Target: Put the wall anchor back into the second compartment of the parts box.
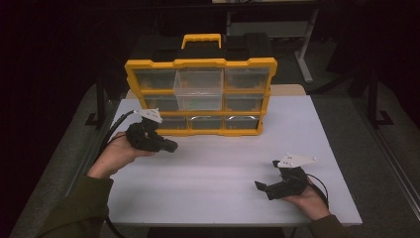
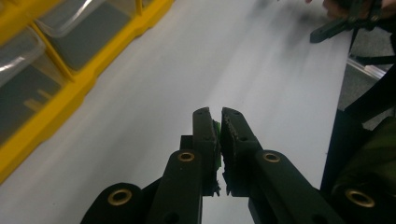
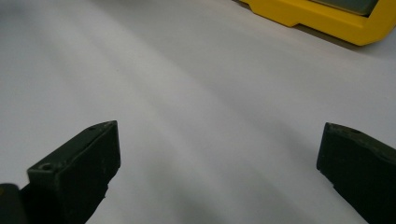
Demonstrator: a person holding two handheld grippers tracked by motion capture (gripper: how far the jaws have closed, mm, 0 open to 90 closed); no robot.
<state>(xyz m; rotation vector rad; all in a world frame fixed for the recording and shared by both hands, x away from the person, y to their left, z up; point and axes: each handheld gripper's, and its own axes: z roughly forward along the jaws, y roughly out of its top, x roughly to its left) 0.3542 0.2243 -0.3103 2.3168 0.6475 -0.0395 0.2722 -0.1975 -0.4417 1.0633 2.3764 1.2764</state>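
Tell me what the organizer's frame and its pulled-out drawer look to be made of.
Organizer frame: likely moulded plastic, opaque yellow with a dull sheen and rounded edges. Pulled-out drawer: likely clear plastic, since the dark interior shows through its glossy walls.

A white table point(image 1: 223, 198) stands on grey floor point(image 1: 376, 129) in a dark room.

The organizer point(image 1: 200, 94) stands at the table's point(image 1: 223, 198) far edge, one drawer point(image 1: 199, 88) pulled forward.
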